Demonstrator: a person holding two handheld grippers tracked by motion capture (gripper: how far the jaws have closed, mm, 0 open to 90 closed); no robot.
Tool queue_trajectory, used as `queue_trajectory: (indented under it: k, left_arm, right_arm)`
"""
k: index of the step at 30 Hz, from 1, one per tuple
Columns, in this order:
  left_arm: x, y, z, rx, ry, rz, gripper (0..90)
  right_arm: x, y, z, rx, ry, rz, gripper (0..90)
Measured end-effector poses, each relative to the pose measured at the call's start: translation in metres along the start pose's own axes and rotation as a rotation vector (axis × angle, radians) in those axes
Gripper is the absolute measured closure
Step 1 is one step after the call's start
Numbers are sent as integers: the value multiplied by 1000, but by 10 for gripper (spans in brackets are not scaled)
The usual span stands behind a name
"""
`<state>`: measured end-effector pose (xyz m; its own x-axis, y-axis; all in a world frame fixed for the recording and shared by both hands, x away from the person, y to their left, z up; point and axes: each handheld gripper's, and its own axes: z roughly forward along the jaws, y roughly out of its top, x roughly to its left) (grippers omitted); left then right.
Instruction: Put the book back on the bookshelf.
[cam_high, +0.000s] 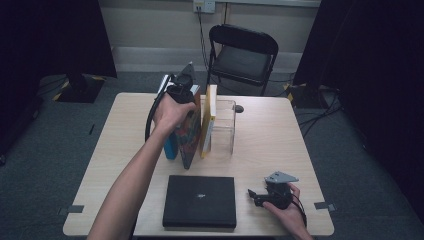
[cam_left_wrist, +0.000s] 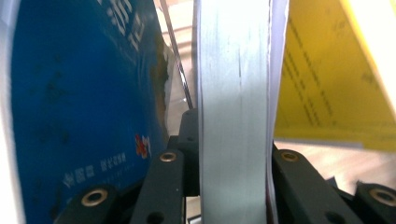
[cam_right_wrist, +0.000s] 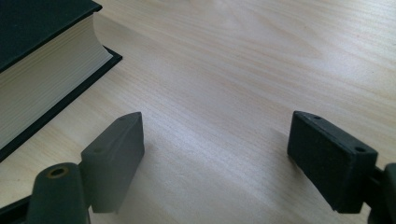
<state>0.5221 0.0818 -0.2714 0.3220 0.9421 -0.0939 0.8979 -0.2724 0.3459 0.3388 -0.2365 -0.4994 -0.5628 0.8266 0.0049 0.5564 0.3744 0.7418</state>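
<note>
Nearest the person, a black book (cam_high: 199, 201) lies flat at the front edge of the table (cam_high: 265, 140), cover up. In the right gripper view its cream page block (cam_right_wrist: 42, 88) faces the right tongs (cam_right_wrist: 215, 154), whose jaws stand wide apart just above the bare wood with nothing between them. In the high view the right tongs (cam_high: 256, 196) rest low beside the black book's right side, held in the right hand (cam_high: 287, 210).

Farther back, mid-table, a row of books stands upright. From the left of the high view there is a blue book (cam_high: 170, 146), then a book with a colourful cover (cam_high: 189, 135), then a yellow-and-white book (cam_high: 208, 120). Just right of that one stands a clear plastic holder (cam_high: 225, 127); through its clear walls it looks empty, though that is hard to judge. The yellow-and-white book leans against its left wall.

The left hand (cam_high: 172, 112) reaches over the top of the row, and the left tongs (cam_high: 181, 95) come down on the colourful book. In the left gripper view the left tongs (cam_left_wrist: 233, 163) are clamped on that book's pale page edge (cam_left_wrist: 233, 93), the jaws pressing on both sides, with the blue cover (cam_left_wrist: 84, 102) on one side and the yellow cover (cam_left_wrist: 327, 84) on the other.

Beyond the table stands a black folding chair (cam_high: 242, 55).
</note>
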Motion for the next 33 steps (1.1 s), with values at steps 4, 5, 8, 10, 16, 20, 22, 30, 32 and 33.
queue_trajectory:
  k: [4, 5, 8, 10, 16, 20, 22, 30, 32, 33]
  left_arm:
    - [2, 9, -1, -7, 0, -14, 741]
    - [3, 12, 0, -10, 0, -24, 741]
    - [4, 19, 3, -25, 2, -42, 741]
    - [4, 23, 4, -24, 4, -39, 740]
    - [9, 27, 14, -36, -3, -45, 740]
    - [10, 27, 16, -50, -13, -41, 738]
    - [8, 26, 16, -61, -10, -31, 729]
    - [12, 17, 11, -137, -39, -23, 572]
    - [14, 12, 8, -171, -51, -23, 564]
    - [14, 10, 8, -187, -56, -20, 548]
  right_arm:
    - [0, 0, 0, 1, 0, -1, 186]
    - [0, 0, 0, 1, 0, 0, 186]
    - [0, 0, 0, 1, 1, 1, 186]
    - [0, 0, 0, -1, 2, 2, 186]
    - [-1, 0, 0, -2, 11, 3, 186]
    - [0, 0, 0, -1, 15, -2, 186]
    - [0, 0, 0, -1, 15, -2, 186]
    - [0, 0, 0, -1, 14, -5, 186]
    - [0, 0, 0, 0, 13, -8, 186]
    - [0, 0, 0, 1, 13, -8, 186]
